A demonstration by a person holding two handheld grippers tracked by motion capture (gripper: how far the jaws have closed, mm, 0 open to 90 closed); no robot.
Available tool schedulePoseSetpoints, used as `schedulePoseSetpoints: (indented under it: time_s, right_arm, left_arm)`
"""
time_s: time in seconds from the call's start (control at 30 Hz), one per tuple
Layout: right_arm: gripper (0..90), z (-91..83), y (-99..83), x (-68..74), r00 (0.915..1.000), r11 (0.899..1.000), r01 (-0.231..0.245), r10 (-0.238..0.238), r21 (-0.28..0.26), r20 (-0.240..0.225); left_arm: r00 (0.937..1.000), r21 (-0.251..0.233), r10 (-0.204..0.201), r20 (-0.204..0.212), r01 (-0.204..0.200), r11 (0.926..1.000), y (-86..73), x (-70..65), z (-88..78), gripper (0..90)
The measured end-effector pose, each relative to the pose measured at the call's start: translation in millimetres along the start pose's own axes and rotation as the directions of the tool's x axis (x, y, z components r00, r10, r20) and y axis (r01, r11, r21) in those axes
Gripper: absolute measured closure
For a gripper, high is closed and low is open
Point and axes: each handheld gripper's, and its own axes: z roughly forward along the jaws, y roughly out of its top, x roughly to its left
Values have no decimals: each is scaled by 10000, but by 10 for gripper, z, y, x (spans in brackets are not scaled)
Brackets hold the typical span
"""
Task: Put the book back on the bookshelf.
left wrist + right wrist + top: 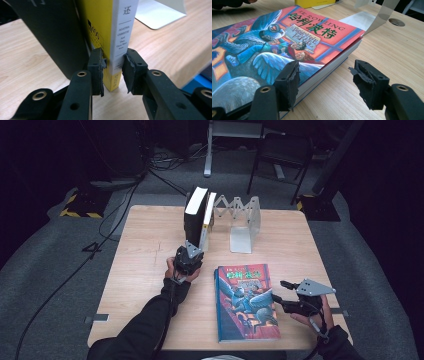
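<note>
High view — my left gripper [188, 256] at the upright yellow book [207, 220], beside the black book [194, 215] on the counter [145, 250]. Left gripper view — jaws clamped on its spine. Right gripper view — my right gripper [324, 82] has jaws apart, straddling the flat illustrated book [274, 50] edge.

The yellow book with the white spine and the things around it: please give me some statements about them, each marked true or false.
1. The yellow book with the white spine stands upright. True.
2. The left gripper has its jaws at the bottom of that spine. True.
3. The colourful illustrated book stands upright. False: it lies flat on the wooden table.
4. The right gripper clamps the illustrated book. False: its jaws are open beside the book's edge.
5. The grey metal bookend lies on the floor. False: it stands on the table.
</note>
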Motion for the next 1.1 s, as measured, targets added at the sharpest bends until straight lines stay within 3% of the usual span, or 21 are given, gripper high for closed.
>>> schedulePoseSetpoints:
  time_s: [0.13,0.27,0.87,0.97,1.0,1.1]
  right_arm:
    - [380,6,-4,-5,10000,10000,0,0,11,16]
    - [380,9,-7,-5,10000,10000,-30,30,39,28]
    - [381,8,-13,-17,9999,10000,-30,30,38,105]
    - [381,1,-12,-18,9999,10000,-9,8,82,115]
    - [381,-4,-11,-18,9999,9999,-14,13,100,129]
    - [381,-26,-3,-21,9999,9999,-93,92,99,102]
  left_arm:
    - [9989,-64,-466,-109,465,9989,20,61,45,714]
    - [9974,-127,-674,-235,671,9977,36,76,85,722]
    - [9954,-167,-891,-345,886,9959,98,44,178,721]
    - [9972,-219,-719,-184,715,9972,91,56,126,719]
    - [9993,-168,-371,-79,370,9992,88,60,85,713]
    - [9996,-82,8,287,-6,10000,60,40,-21,686]
